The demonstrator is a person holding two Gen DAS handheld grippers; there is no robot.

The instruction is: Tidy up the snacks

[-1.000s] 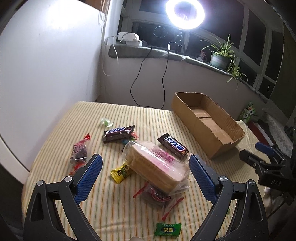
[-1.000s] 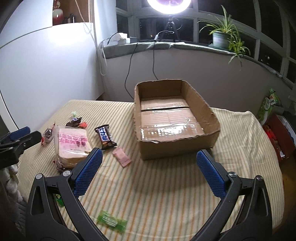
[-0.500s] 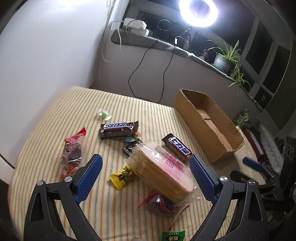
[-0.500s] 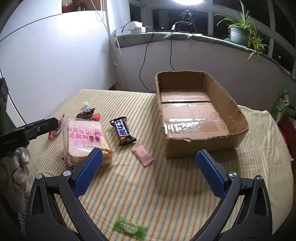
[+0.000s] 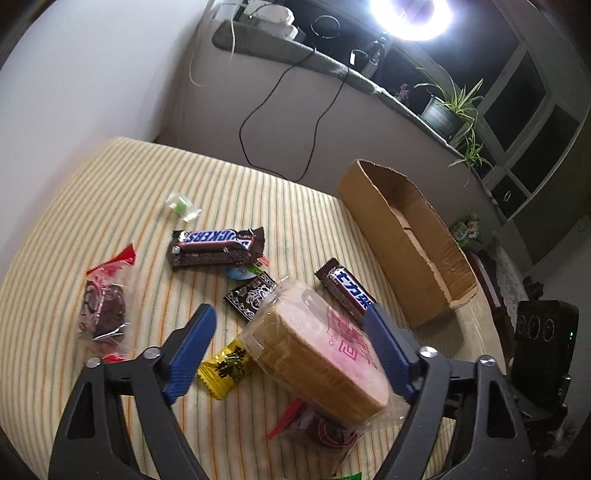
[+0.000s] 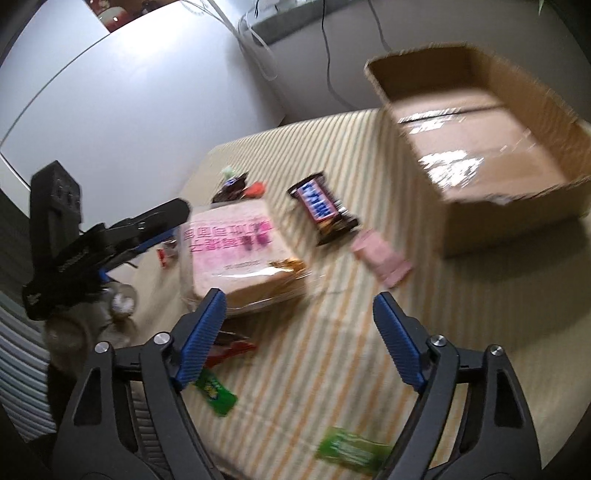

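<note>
A clear bag of sliced bread (image 5: 321,354) with pink print lies on the striped cloth, on top of a red-ended packet (image 5: 321,428). My left gripper (image 5: 290,321) straddles it, jaws closing. The right pad is at the bag's edge and a gap remains at the left pad. My right gripper (image 6: 297,299) hovers just short of the same bread (image 6: 232,251), jaws closing with nothing between them. Around the bread lie a Snickers bar (image 5: 216,247), a second chocolate bar (image 5: 347,291), a yellow candy (image 5: 225,365) and a black patterned packet (image 5: 251,295). The open cardboard box (image 6: 517,225) holds nothing.
A pink packet (image 6: 380,254) lies between the bread and the box. Green packets (image 6: 216,395) (image 6: 351,450) lie near the front edge. A red-ended packet (image 5: 105,306) and a green candy (image 5: 179,205) sit left. Cables hang from a windowsill with a ring light (image 5: 410,14).
Both grippers have sunk and come closer to the bread, and both pairs of jaws have narrowed. The right wrist view has swung left, from the box toward the bread.
</note>
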